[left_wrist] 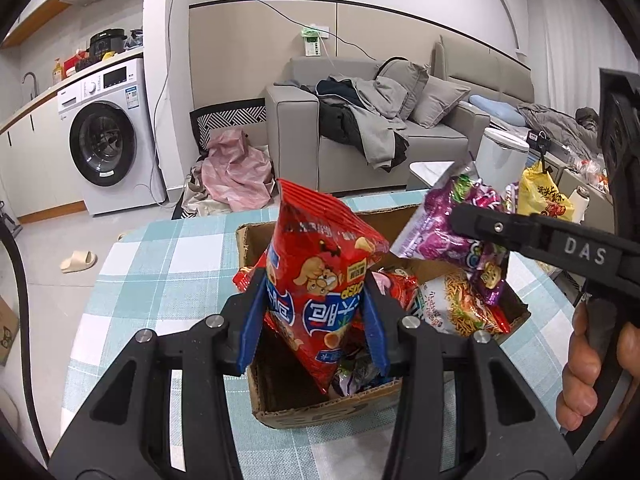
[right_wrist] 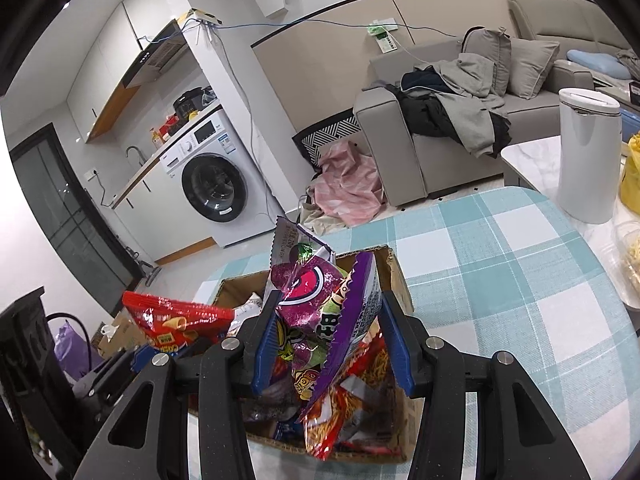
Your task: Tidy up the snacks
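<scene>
Evidently mid-transfer, judging by both packets hanging over the cardboard box (left_wrist: 320, 412).

Left wrist view: left gripper (left_wrist: 314, 320) clamped on red chip bag (left_wrist: 320, 264), blue fingers (left_wrist: 252, 324) pressing both flanks, bag upright above box centre; purple packet (left_wrist: 452, 236) at two o'clock in right gripper (left_wrist: 464, 220).

Right wrist view: right gripper (right_wrist: 332, 344) pinching purple packet (right_wrist: 320, 312) above box (right_wrist: 394, 276); red bag (right_wrist: 176, 320) at nine o'clock. Next, probably lowering and releasing, or lifting clear; cannot tell which.
</scene>
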Available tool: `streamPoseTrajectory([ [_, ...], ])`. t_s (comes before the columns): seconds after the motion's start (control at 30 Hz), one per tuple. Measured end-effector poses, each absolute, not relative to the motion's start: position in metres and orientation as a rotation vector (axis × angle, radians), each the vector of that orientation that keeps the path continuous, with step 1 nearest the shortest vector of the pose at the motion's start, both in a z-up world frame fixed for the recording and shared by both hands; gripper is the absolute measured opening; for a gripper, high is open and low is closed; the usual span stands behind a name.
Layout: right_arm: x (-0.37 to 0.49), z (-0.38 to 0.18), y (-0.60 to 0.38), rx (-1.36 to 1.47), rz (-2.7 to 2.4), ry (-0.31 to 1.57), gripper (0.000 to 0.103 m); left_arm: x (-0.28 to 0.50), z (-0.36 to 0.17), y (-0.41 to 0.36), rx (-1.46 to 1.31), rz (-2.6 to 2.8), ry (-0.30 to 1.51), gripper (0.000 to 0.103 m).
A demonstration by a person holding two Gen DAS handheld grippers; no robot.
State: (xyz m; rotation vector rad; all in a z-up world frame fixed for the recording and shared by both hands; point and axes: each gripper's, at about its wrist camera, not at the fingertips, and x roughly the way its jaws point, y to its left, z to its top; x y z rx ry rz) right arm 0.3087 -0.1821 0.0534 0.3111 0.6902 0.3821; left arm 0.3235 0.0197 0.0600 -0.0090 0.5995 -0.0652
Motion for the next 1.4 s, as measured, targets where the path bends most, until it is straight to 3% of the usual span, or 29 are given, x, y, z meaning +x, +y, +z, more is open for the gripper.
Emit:
streamPoseTrajectory([
  [0.83, 0.333, 0.031, -0.142, 0.186, 0.427, 0.727, 0.048, 0.326, 0.041, 0.017, 0.003, -0.054, 0.604, 0.041],
  [1.03, 0.332, 0.028, -0.146, 0.175, 0.452, 0.74, 0.052, 0.32, 0.042, 0.018, 0.0, -0.055, 0.602, 0.042],
  [1.17, 0.325, 0.033, -0.146, 0.141, 0.448, 0.717, 0.071, 0.315, 0.042, 0.019, -0.001, -0.047, 0.611, 0.047],
  [1.23, 0.321, 0.036, -0.148, 0.129, 0.424, 0.694, 0.075, 0.311, 0.043, 0.022, -0.011, -0.054, 0.613, 0.053],
  [1.37, 0.318, 0.038, -0.157, 0.144, 0.423, 0.69, 0.088, 0.301, 0.048, 0.03, -0.04, -0.052, 0.593, 0.082],
  [1.4, 0.316, 0.039, -0.16, 0.147, 0.42, 0.69, 0.091, 0.297, 0.05, 0.033, -0.051, -0.053, 0.584, 0.084],
])
